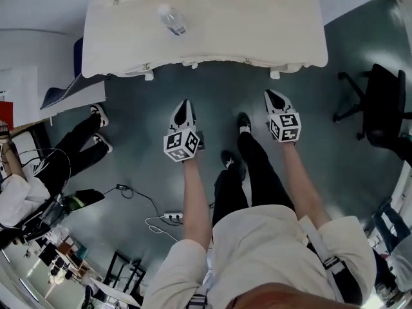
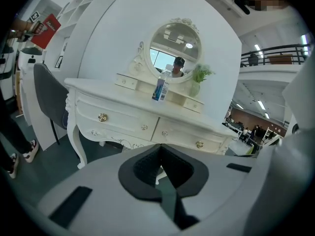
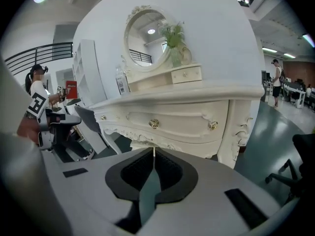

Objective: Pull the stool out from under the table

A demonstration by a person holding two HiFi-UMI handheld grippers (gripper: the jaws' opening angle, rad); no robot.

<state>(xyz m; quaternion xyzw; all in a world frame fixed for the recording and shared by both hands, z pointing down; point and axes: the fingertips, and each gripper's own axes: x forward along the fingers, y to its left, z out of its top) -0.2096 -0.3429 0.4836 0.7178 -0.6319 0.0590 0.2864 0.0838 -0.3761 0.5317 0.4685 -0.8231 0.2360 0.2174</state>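
**Operator:** Left gripper and right gripper both have their jaws pressed together, with nothing between them. I hold them side by side above the grey floor, noses toward 12 o'clock.

**Desk:** And the stool?

**Operator:** The stool sits under the white table, dead ahead at 12. I see only a pale carved strip of it below the drawers.

**Desk:** Anything else around you?

**Operator:** A water bottle stands on the tabletop at 11. A black office chair is at 3, and a seated person's legs at 9.
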